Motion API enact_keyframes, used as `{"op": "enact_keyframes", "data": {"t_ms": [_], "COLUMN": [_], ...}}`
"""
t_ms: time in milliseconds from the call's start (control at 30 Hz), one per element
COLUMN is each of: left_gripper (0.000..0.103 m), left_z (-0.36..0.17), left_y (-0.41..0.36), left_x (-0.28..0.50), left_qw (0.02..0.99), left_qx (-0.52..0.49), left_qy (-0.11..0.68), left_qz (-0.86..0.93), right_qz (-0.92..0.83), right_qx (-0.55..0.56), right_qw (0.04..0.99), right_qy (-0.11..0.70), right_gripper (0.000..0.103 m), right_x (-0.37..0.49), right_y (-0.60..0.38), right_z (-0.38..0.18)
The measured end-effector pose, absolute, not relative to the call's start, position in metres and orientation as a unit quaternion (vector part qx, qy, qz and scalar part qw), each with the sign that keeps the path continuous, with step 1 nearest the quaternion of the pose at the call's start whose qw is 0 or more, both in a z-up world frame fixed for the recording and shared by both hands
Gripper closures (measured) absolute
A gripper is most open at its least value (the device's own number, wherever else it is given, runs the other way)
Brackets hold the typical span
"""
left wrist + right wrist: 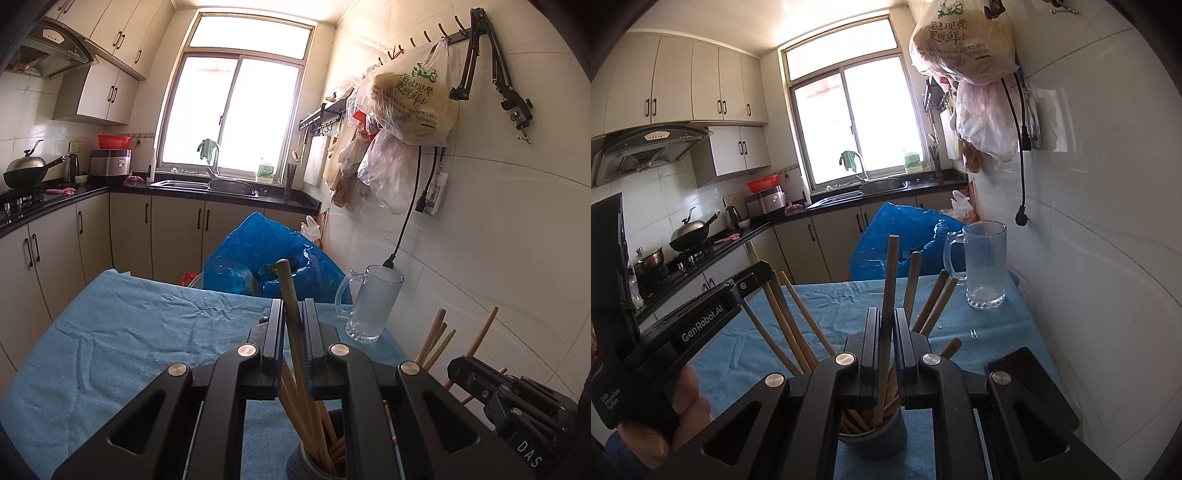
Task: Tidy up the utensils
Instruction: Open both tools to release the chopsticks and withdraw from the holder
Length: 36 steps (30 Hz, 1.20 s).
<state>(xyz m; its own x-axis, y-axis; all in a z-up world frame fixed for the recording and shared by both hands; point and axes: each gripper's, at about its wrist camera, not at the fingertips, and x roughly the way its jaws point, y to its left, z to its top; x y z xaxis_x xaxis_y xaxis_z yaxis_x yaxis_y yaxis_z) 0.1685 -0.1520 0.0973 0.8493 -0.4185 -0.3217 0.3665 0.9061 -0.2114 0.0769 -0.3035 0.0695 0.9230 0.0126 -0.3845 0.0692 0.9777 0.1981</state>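
Both tools are clamped nearly shut, each on one round wooden chopstick. The left gripper (293,325) pinches its tan chopstick (286,284); the right gripper (886,332) pinches another (891,273). Both sticks stand in the grey cylindrical plastic holder (873,441) on the wrinkled blue cloth-covered table (979,332). Lift straight, avoiding the splayed bundle. The frosted glass mug (984,266) waits at one o'clock.
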Motion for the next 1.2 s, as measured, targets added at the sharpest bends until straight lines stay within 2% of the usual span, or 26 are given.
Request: {"op": "enact_keyframes", "data": {"t_ms": [167,267,467,533,667,767,833,900,1000,1067,1200], "left_gripper": [0.093,0.081,0.078,0.074,0.066,0.059,0.050,0.043,0.029,0.026,0.019], "left_z": [0.101,0.106,0.116,0.119,0.121,0.120,0.118,0.115,0.104,0.094,0.072], "left_y": [-0.150,-0.144,-0.133,-0.131,-0.125,-0.119,-0.114,-0.110,-0.101,-0.093,-0.077], "left_x": [0.168,0.163,0.151,0.147,0.138,0.131,0.128,0.125,0.120,0.116,0.110], "left_qw": [0.958,0.959,0.961,0.962,0.963,0.963,0.962,0.962,0.960,0.958,0.953], "left_qx": [-0.079,-0.088,-0.093,-0.092,-0.089,-0.089,-0.089,-0.089,-0.084,-0.080,-0.065], "left_qy": [0.185,0.178,0.167,0.164,0.164,0.168,0.174,0.182,0.202,0.217,0.258], "left_qz": [-0.205,-0.203,-0.200,-0.199,-0.196,-0.192,-0.189,-0.184,-0.177,-0.169,-0.143], "right_qz": [-0.011,-0.008,-0.005,-0.003,-0.007,-0.017,-0.022,-0.035,-0.057,-0.071,-0.087], "right_qx": [0.109,0.113,0.112,0.116,0.124,0.129,0.136,0.142,0.142,0.136,0.118], "right_qw": [0.976,0.978,0.984,0.985,0.985,0.985,0.983,0.981,0.979,0.976,0.969], "right_qy": [0.189,0.174,0.140,0.130,0.117,0.115,0.118,0.124,0.137,0.154,0.198], "right_gripper": [0.094,0.093,0.082,0.079,0.065,0.062,0.056,0.039,0.025,0.016,0.011], "right_x": [0.070,0.057,0.027,0.016,-0.001,-0.011,-0.016,-0.021,-0.027,-0.028,-0.023], "right_y": [-0.304,-0.304,-0.301,-0.300,-0.299,-0.299,-0.301,-0.303,-0.303,-0.300,-0.289], "right_z": [0.077,0.086,0.106,0.112,0.120,0.120,0.117,0.112,0.101,0.091,0.071]}}
